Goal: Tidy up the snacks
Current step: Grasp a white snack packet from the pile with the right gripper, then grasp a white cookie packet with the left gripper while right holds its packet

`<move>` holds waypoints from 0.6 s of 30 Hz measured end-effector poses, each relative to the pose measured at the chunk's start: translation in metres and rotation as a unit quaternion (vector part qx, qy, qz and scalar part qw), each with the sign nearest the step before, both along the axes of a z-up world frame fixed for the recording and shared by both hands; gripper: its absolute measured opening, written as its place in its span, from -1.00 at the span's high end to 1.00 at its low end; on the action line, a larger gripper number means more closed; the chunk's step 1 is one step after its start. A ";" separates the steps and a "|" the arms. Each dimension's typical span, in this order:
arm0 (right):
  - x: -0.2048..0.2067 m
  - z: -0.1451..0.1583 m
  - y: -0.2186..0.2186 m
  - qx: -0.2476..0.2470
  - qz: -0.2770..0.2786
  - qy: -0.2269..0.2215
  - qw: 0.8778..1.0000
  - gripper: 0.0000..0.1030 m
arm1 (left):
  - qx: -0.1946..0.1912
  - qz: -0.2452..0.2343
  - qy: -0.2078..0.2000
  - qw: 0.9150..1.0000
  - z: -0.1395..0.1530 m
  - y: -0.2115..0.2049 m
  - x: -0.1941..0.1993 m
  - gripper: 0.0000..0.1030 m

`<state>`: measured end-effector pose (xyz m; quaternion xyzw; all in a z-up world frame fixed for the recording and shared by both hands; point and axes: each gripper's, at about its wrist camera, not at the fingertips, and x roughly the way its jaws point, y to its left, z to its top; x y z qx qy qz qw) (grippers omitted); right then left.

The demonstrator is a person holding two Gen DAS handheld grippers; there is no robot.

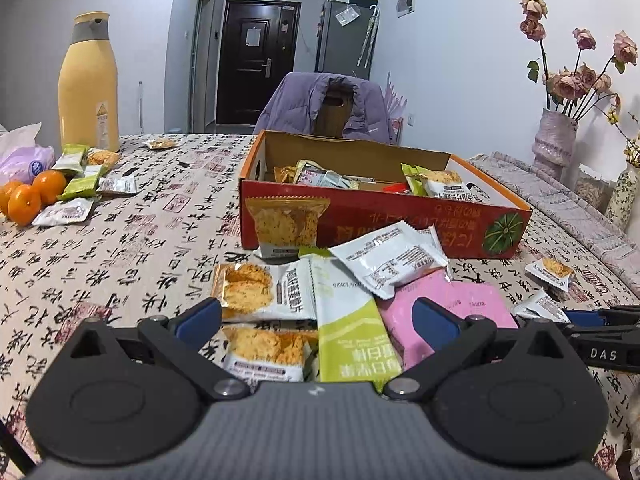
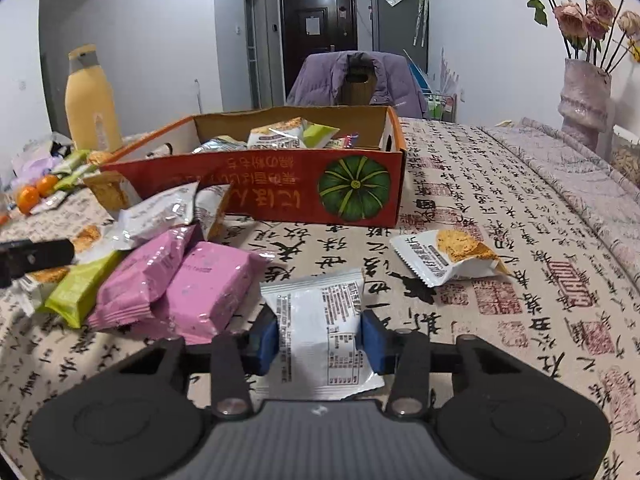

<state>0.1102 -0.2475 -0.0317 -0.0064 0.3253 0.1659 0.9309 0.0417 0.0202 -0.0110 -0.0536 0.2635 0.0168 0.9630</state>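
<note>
A red cardboard box (image 1: 360,224) (image 2: 280,196) holding several snack packets stands mid-table. My left gripper (image 1: 316,320) is open over a heap of packets: a green bar (image 1: 348,332), biscuit packets (image 1: 256,288) and a pink pack (image 1: 472,304). My right gripper (image 2: 320,340) is shut on a white packet (image 2: 320,320) lying on the cloth, its blue pads pressing both edges. Pink packs (image 2: 200,292) lie to its left, and a white biscuit packet (image 2: 452,256) lies ahead to the right. The right gripper's tip shows at the right edge of the left wrist view (image 1: 592,320).
A yellow thermos (image 1: 88,84), oranges (image 1: 32,196) and more packets (image 1: 80,184) sit at the far left. A vase with dried roses (image 1: 556,136) (image 2: 584,96) stands at the right. A chair with a purple jacket (image 1: 324,104) is behind the table.
</note>
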 end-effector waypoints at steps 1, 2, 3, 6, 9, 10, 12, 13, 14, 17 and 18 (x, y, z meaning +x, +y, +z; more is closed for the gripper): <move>-0.001 0.001 -0.001 0.006 -0.002 -0.002 1.000 0.21 | 0.001 0.002 0.000 1.000 0.000 0.001 -0.002 -1.00; -0.003 0.001 -0.003 0.010 -0.005 -0.005 1.000 0.22 | 0.003 0.005 0.000 1.000 0.000 0.002 -0.004 -1.00; -0.004 0.003 -0.004 0.014 -0.008 -0.010 1.000 0.22 | 0.004 0.008 0.002 1.000 0.000 0.004 -0.005 -1.00; -0.010 0.009 -0.009 0.026 -0.016 -0.028 0.999 0.22 | 0.007 0.025 0.014 1.000 -0.001 0.011 -0.007 -1.00; -0.013 0.013 -0.013 0.032 -0.022 -0.037 0.999 0.22 | 0.003 0.040 0.029 0.999 -0.005 0.021 -0.009 -1.00; -0.014 0.014 -0.014 0.034 -0.024 -0.038 0.998 0.22 | 0.001 0.042 0.033 0.999 -0.006 0.024 -0.009 -1.00; -0.015 0.013 -0.015 0.036 -0.026 -0.037 0.998 0.22 | 0.000 0.047 0.040 0.998 -0.007 0.027 -0.010 -1.00; -0.015 0.013 -0.015 0.037 -0.027 -0.036 0.998 0.22 | -0.001 0.047 0.043 0.998 -0.008 0.028 -0.010 -1.00; -0.016 0.012 -0.015 0.038 -0.027 -0.036 0.998 0.22 | -0.002 0.045 0.045 0.998 -0.008 0.028 -0.009 -1.00; -0.018 0.011 -0.016 0.039 -0.026 -0.035 0.998 0.21 | 0.003 0.041 0.048 0.998 -0.009 0.025 -0.006 -0.95; -0.019 0.011 -0.016 0.039 -0.026 -0.035 0.998 0.21 | 0.002 0.039 0.050 0.998 -0.010 0.024 -0.005 -0.81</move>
